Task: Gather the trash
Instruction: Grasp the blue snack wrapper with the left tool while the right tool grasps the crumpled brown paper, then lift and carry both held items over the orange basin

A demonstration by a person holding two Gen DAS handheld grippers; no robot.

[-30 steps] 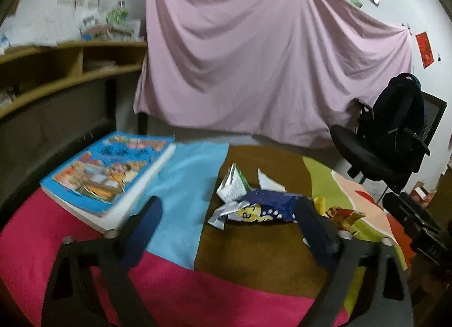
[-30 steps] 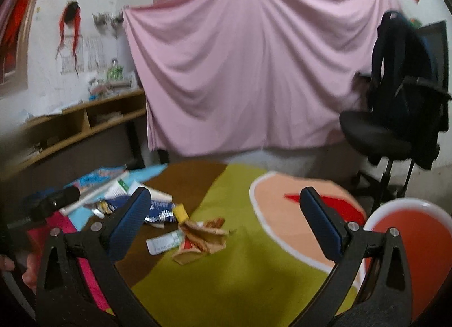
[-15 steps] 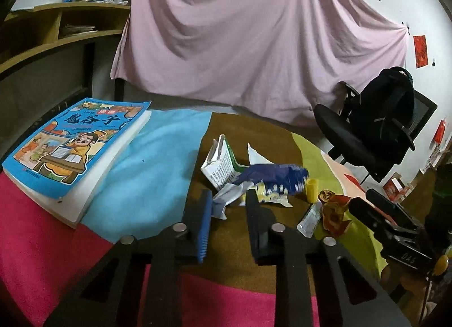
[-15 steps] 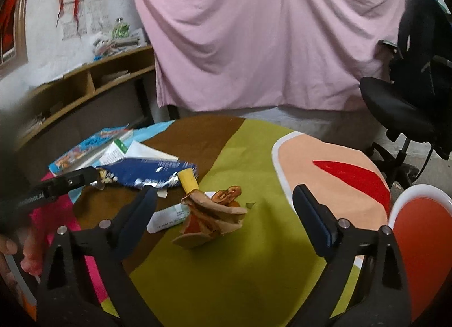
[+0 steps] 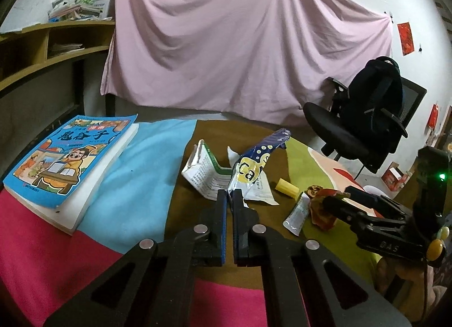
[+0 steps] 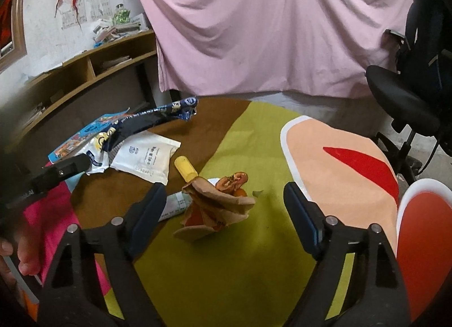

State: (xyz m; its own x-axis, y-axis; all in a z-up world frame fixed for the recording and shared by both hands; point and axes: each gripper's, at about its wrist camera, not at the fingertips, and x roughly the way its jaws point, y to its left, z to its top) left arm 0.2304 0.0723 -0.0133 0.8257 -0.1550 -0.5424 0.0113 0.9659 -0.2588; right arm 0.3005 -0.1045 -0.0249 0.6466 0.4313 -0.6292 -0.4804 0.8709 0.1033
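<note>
The left tongs (image 5: 229, 195) tilt downward over the table (image 5: 132, 185), clenched on the silver end of the blue snack wrapper (image 5: 258, 157), which slants up off it. The right tongs (image 6: 223, 197), also pitched down, stand released astride the crumpled brown wrapper (image 6: 217, 208). Only the left view shows the comic book (image 5: 67, 157) fully; only the right shows the red bin (image 6: 423, 245).

— What is the round table's patchwork cover (image 6: 214, 279) made of?
— Matt, felt-like cloth. The dark blue snack wrapper (image 5: 255, 161) is glossy, crinkled foil, and the crumpled brown bag (image 6: 217, 208) looks like dull paper.
— The blue comic book (image 5: 67, 157)?
— Shiny cover.
</note>
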